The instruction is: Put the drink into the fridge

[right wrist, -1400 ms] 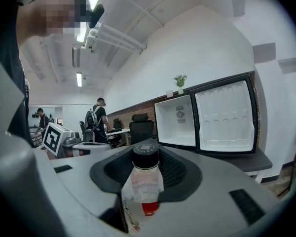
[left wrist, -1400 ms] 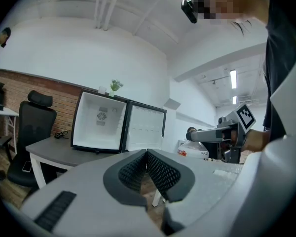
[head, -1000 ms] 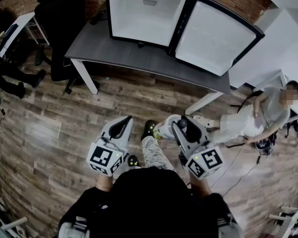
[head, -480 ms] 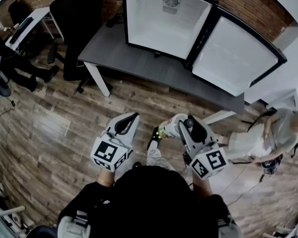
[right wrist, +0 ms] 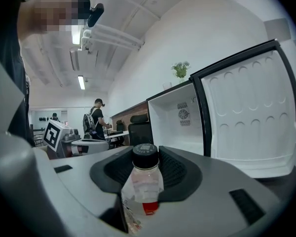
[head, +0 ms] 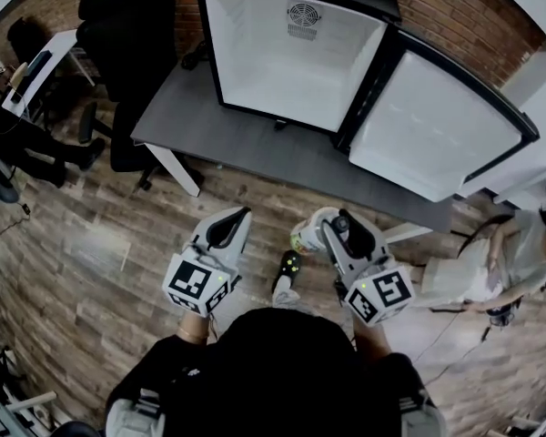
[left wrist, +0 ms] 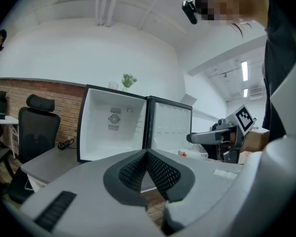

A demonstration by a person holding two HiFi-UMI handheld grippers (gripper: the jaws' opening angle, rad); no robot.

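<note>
While the fridge stands open at the bench's far edge, ahead of both grippers — drink, cap up, clamped in right gripper, jaws wide; left gripper closed, empty, no nearer.

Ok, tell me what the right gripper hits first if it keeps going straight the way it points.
Probably the inside of the open fridge: the right gripper, fingers shut on the drink bottle, aims into it, with nothing visible between. Depth is unclear.
</note>
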